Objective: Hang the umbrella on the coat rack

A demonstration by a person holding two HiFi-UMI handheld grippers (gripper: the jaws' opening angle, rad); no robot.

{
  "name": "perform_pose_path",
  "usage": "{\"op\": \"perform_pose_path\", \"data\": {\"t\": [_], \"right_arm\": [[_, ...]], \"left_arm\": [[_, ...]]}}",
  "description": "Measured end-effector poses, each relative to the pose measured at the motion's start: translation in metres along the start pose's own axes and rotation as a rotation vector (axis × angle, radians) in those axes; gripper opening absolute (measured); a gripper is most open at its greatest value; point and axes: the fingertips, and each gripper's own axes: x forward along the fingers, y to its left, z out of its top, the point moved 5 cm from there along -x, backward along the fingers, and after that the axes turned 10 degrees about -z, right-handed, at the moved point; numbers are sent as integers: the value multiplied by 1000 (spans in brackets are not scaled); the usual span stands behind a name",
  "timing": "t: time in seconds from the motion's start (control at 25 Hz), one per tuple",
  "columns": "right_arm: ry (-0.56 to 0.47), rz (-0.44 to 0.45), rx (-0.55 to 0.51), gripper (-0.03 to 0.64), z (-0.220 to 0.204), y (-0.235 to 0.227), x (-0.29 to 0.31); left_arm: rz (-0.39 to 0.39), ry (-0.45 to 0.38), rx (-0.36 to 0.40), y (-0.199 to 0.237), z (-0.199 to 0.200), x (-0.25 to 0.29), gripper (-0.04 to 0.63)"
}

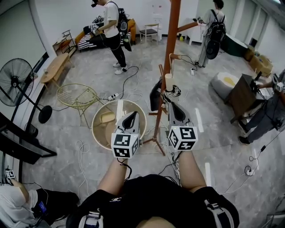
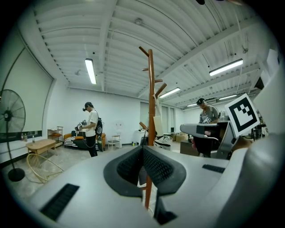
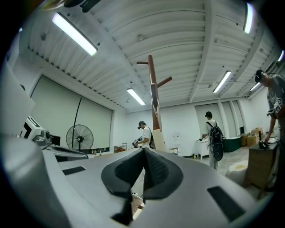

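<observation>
Seeing black umbrella apparently hung on brown wooden coat rack, 12 o'clock; left gripper, right gripper jaws closed, empty; retreat straight.

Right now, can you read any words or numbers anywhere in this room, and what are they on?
No word or number here can be read.
Left marker cube: only a black-and-white square pattern, no letters.
Right marker cube: the same kind of pattern, no letters.
Sheet on the far wall: too small and pale to read.
</observation>
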Motion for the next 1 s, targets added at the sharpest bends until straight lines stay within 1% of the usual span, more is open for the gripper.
{"op": "perform_pose_path", "data": {"t": [0.2,0.52,0.76,1.0], "right_arm": [[-8,-15,13,12,-2,-5,-8],[-4,1,-9,14,-6,1,-8],[-5,16,-7,14,1,4,-14],[-10,10,2,14,1,6,-13]], "left_arm": [[-1,1,7,-5,1,1,18],[0,-3,6,-3,-2,1,18],[0,0,4,-7,3,-3,17],[-3,0,5,-4,1,-3,18]]}}
